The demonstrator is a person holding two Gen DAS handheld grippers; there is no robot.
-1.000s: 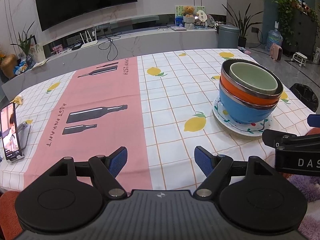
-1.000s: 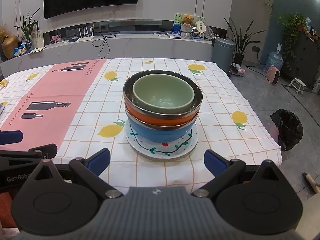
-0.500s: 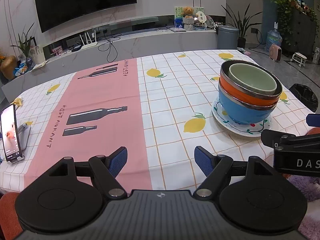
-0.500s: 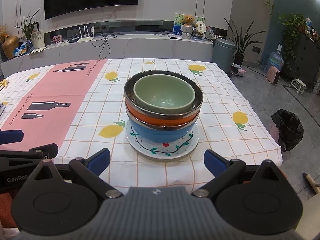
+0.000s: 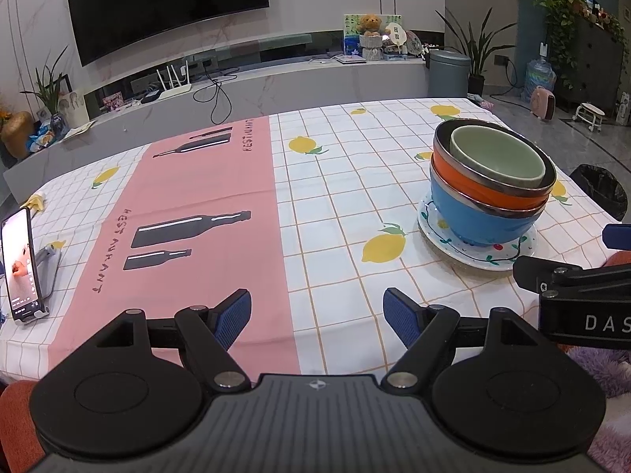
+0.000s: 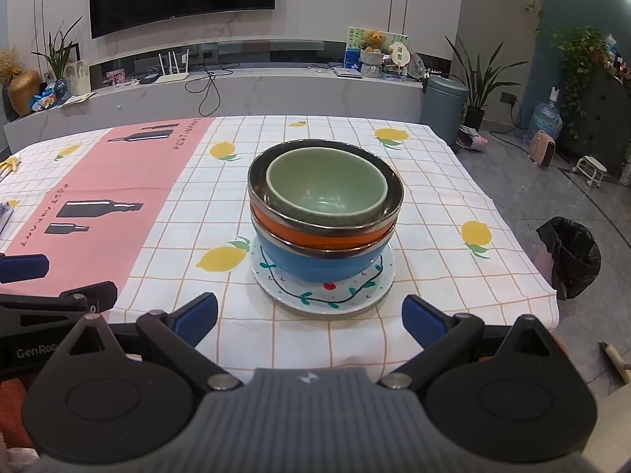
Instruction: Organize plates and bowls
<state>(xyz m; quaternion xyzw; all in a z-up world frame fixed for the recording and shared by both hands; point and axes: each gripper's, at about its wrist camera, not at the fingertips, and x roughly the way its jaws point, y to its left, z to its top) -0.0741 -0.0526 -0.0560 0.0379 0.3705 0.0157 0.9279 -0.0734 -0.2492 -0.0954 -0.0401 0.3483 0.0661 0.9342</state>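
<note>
A green bowl (image 6: 325,189) sits nested in an orange steel-rimmed bowl (image 6: 315,236), which sits in a blue bowl (image 6: 319,266) on a white plate with a vine pattern (image 6: 323,295). The stack also shows in the left wrist view, at the right (image 5: 489,193). My right gripper (image 6: 309,319) is open and empty, just in front of the plate at the table's near edge. My left gripper (image 5: 317,317) is open and empty over the near edge, left of the stack. The right gripper's side shows in the left wrist view (image 5: 572,295).
The table wears a checked lemon cloth with a pink strip (image 5: 189,213). A phone on a stand (image 5: 19,264) is at the left edge. A black bin bag (image 6: 572,256) stands on the floor to the right. A TV bench (image 6: 236,86) lies behind.
Both grippers have barely moved and stay open; the view shifted very slightly. The stack of bowls has not moved.
</note>
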